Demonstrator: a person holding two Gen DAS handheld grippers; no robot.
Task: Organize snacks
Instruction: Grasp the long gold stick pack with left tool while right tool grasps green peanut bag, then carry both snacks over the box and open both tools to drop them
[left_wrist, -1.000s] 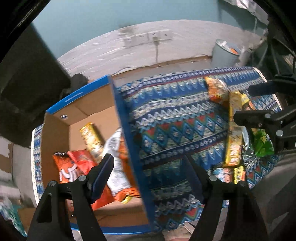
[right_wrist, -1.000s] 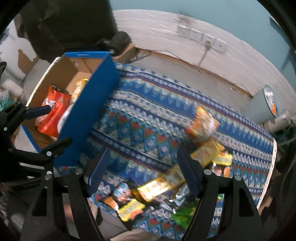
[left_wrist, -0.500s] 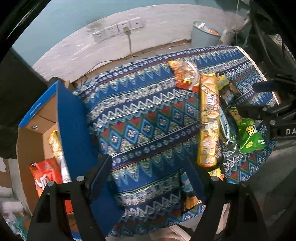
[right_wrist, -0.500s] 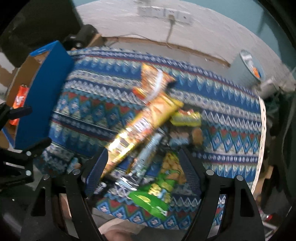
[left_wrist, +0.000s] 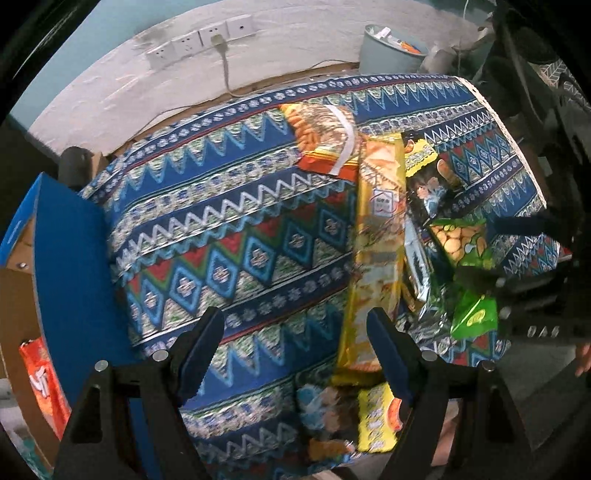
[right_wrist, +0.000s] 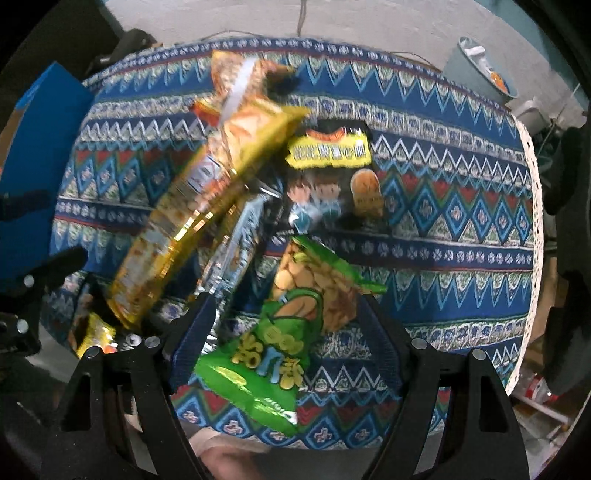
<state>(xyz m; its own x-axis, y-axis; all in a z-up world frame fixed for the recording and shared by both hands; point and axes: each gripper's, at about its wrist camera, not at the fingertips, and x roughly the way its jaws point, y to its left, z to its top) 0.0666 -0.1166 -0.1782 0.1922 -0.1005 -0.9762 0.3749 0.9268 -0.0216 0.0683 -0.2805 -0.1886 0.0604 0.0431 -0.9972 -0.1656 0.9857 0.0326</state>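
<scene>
Several snack packs lie heaped on the patterned bench cloth (left_wrist: 229, 236), toward the right of the left wrist frame. Both tools have their fingers spread and hold nothing. The right tool (right_wrist: 286, 325) frames the green pack (right_wrist: 284, 343), which lies between its fingers at the lower middle of the right wrist frame; whether either finger touches it I cannot tell. The left tool (left_wrist: 295, 354) hangs over bare cloth, with the long yellow pack (left_wrist: 373, 258) just beside its right finger and a small yellow pack (left_wrist: 378, 417) below that, at the cloth's near edge.

Only the left view shows the box (left_wrist: 70, 266) well: blue wall at the left edge, cardboard inside, and a red pack (left_wrist: 44, 384) in it. It also shows wall sockets (left_wrist: 201, 38) at the top. The right view alone shows the black pack (right_wrist: 332, 173) with cartoon figures plainly, above the green one, and a silver pack (right_wrist: 236, 247) partly under the long yellow one. Both views show the orange pack (left_wrist: 321, 136) at the far end and a grey bin (left_wrist: 391, 50) beyond the bench.
</scene>
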